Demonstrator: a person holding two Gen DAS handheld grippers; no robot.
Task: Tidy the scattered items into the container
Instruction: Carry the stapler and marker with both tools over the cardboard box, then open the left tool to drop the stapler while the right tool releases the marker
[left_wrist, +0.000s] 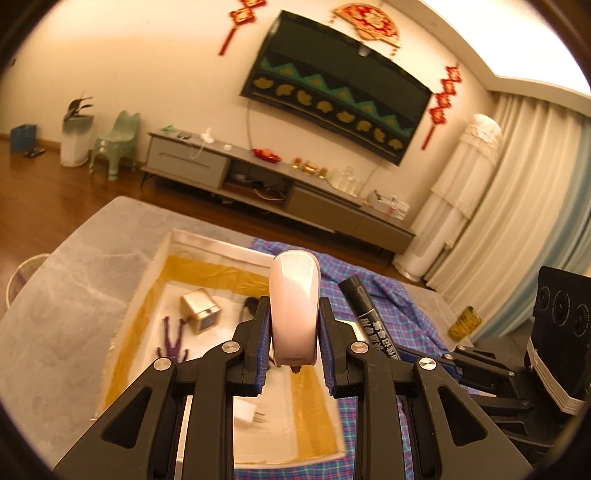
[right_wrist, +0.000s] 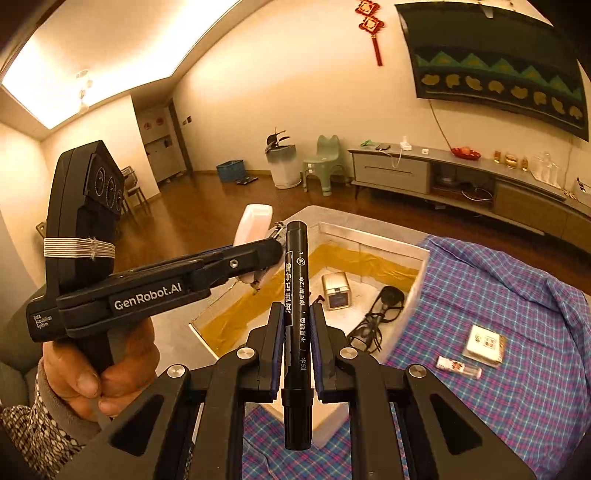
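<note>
My left gripper (left_wrist: 294, 332) is shut on a white rounded stapler-like device (left_wrist: 294, 306), held above the open white box (left_wrist: 162, 258) with a yellow inner band. My right gripper (right_wrist: 297, 343) is shut on a black marker pen (right_wrist: 296, 314), held upright over the box's near edge (right_wrist: 421, 266). The marker also shows in the left wrist view (left_wrist: 365, 314), and the left gripper with its white device (right_wrist: 253, 225) shows in the right wrist view. Inside the box lie a small silver cube (right_wrist: 335, 290), black glasses (right_wrist: 373, 321), a purple figure (left_wrist: 173, 339) and a white plug (left_wrist: 247, 411).
The box sits on a grey marble table (left_wrist: 66, 295) partly covered by a blue plaid cloth (right_wrist: 517, 350). On the cloth lie a small square packet (right_wrist: 485, 345) and a small tube (right_wrist: 458, 367). A TV cabinet (left_wrist: 258, 177) stands beyond.
</note>
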